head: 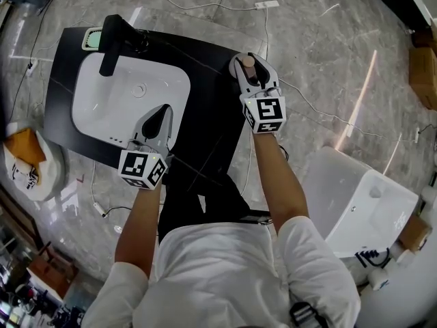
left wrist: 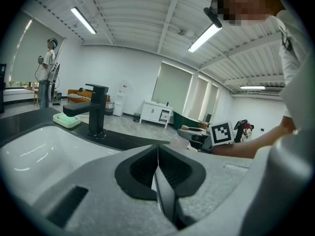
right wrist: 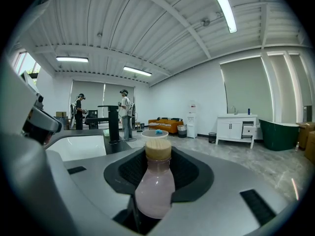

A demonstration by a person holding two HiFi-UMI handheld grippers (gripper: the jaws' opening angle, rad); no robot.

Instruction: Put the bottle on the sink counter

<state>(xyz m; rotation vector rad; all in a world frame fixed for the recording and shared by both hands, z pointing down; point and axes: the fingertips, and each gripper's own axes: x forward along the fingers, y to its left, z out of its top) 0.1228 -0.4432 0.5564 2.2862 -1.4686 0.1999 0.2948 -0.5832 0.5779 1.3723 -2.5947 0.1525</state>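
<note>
A pale pink bottle [right wrist: 155,183] with a light wooden cap [head: 248,61] stands upright between the jaws of my right gripper [head: 252,67], which is shut on its body. In the head view that gripper hovers over the right end of the black sink counter [head: 205,67]. My left gripper [head: 162,112] is over the front right rim of the white basin [head: 130,108]. Its jaws meet in a line with nothing between them. A black faucet [head: 116,39] rises at the basin's far side, with a green soap dish [head: 93,38] beside it.
A white tub-like fixture [head: 369,203] stands on the marble floor to the right of the person. Cables trail across the floor [head: 328,118]. A cardboard box [head: 425,74] sits at the far right and a bag [head: 27,162] at the left. Two people [right wrist: 124,113] stand beyond the counter.
</note>
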